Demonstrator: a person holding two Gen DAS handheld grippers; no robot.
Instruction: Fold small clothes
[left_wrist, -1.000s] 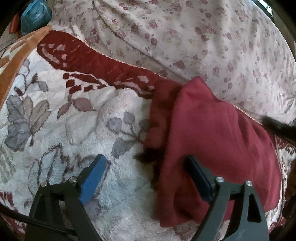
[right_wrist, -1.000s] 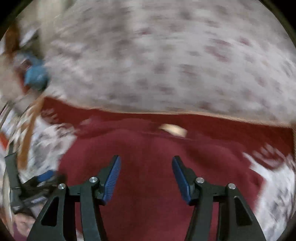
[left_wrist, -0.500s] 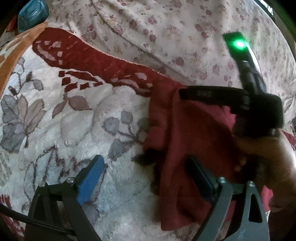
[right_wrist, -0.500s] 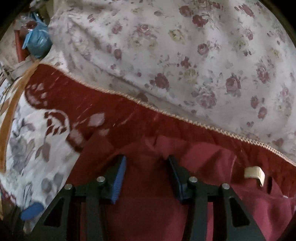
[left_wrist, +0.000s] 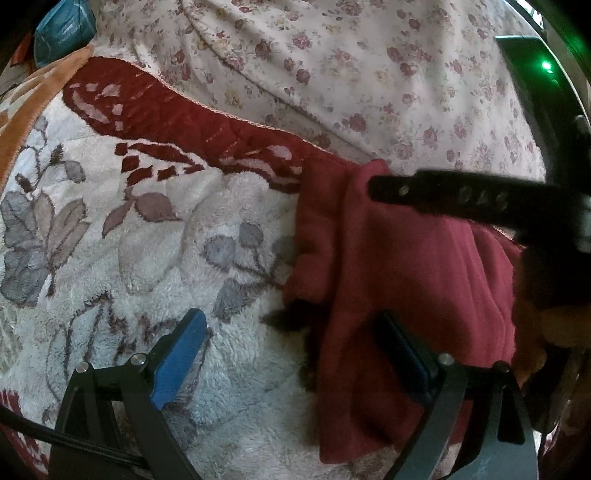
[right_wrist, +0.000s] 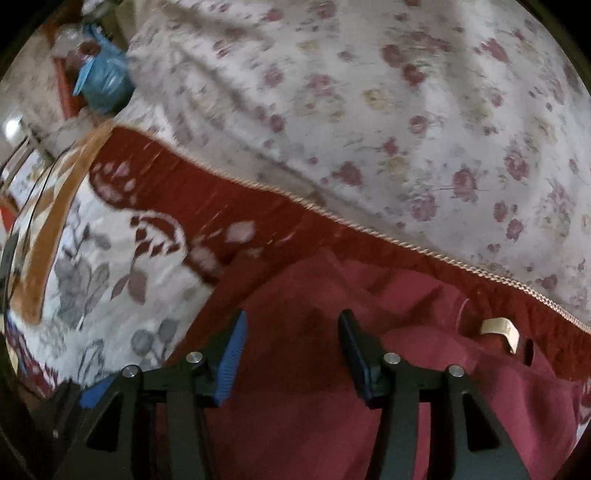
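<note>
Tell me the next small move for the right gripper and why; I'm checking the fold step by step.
Probably lower the right gripper and close it on the maroon garment. Its jaws are opening, with only flat cloth below and nothing pinched. The left gripper stands open astride the garment's bunched left edge on the floral fleece blanket.

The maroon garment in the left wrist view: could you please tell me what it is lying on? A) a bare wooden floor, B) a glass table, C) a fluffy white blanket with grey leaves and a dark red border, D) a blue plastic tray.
C: the maroon garment lies partly folded on the fluffy white blanket with grey leaf motifs and a dark red border, with the floral sheet beyond it.
</note>
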